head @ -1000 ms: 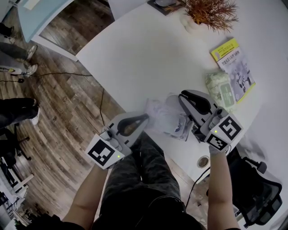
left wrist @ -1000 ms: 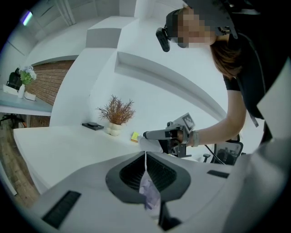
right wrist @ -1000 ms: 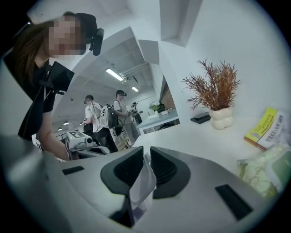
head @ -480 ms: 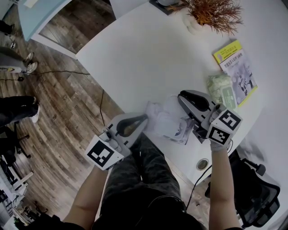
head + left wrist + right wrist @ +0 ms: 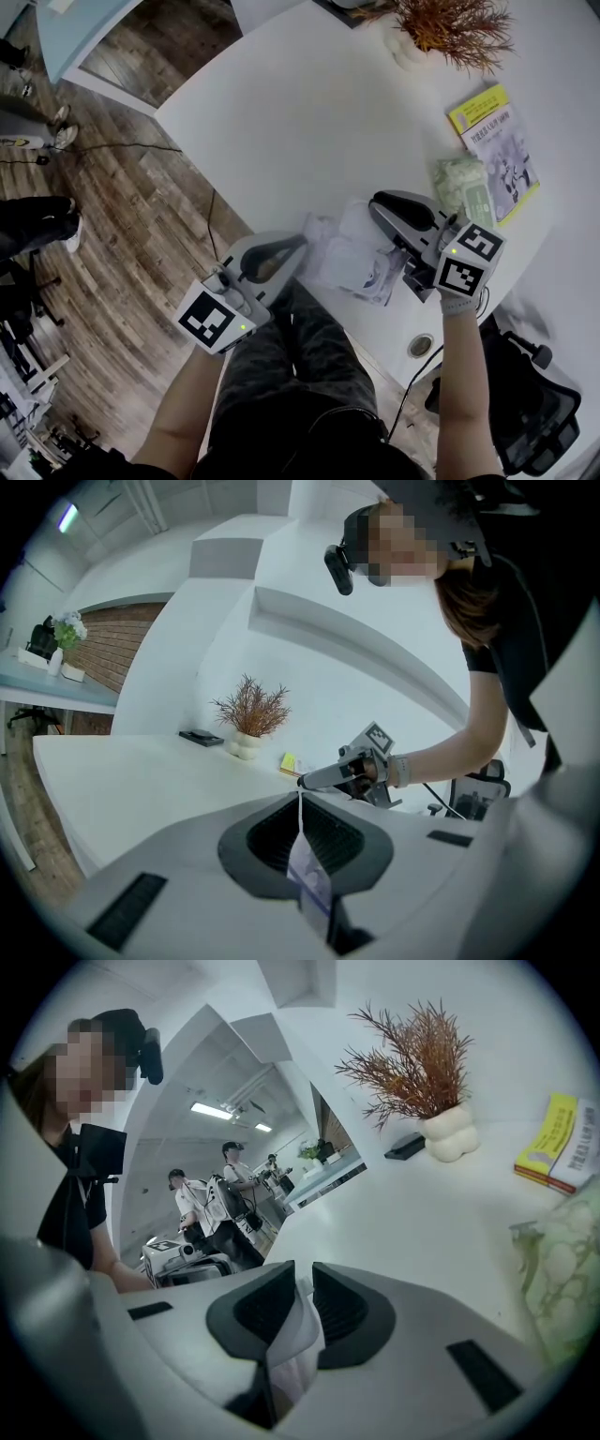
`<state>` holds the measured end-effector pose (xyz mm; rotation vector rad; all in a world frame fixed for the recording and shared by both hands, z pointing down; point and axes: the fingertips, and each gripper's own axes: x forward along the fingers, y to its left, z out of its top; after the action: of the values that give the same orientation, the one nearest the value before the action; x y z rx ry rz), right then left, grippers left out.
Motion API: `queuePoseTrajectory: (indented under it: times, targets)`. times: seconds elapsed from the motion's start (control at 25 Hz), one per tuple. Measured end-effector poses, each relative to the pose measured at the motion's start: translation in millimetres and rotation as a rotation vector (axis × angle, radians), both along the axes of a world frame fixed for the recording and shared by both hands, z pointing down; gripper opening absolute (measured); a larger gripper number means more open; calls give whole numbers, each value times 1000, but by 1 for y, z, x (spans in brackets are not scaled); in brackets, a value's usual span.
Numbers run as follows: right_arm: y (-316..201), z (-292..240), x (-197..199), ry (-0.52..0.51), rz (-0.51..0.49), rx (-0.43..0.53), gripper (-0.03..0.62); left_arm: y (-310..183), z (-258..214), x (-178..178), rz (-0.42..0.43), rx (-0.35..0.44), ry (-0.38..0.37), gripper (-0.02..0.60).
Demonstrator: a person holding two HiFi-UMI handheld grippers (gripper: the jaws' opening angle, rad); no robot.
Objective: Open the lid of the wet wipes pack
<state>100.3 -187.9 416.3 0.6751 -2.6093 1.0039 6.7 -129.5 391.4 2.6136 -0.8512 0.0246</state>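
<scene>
— Op: Where's the pack?
— Obs: The pack (image 5: 349, 255) sits at the near edge of the table (image 5: 281, 112), between your two grippers and just past your lap. A green pack (image 5: 466, 186) and a booklet (image 5: 495, 141) lie to its right, apart from it. A plant (image 5: 450, 28) stands at the far side.
— Op: How does it look?
— Obs: Soft and crumpled, milky-white film. Blue-violet print at the near right end, a white bulge on the far side. I can't make out the lid itself.
— Op: My tools?
— Obs: Your left gripper (image 5: 300, 244) is pinched tight on the pack's left edge, with thin film edge-on between the jaws. Your right gripper (image 5: 379, 208) is narrow, its jaws closed on a white fold at the pack's far right.
</scene>
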Motion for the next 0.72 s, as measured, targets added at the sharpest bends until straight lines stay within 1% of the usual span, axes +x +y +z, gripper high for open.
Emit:
queuePoseTrajectory:
  times: [0.2, 0.44, 0.52, 0.6, 0.72]
  targets:
    - [2, 10, 0, 34, -46, -23, 66, -3, 0, 1, -9, -5, 6, 21]
    - [2, 14, -2, 34, -83, -68, 67, -8, 0, 0, -23, -9, 11, 21]
    - [3, 16, -2, 53, -100, -75, 67, -8, -1, 0, -28, -8, 13, 21]
    - [4, 20, -4, 110, -128, -56, 72, -9, -2, -1, -33, -9, 16, 21]
    - [10, 29, -6, 246, -191, 15, 66, -11, -2, -2, -40, -11, 19, 21]
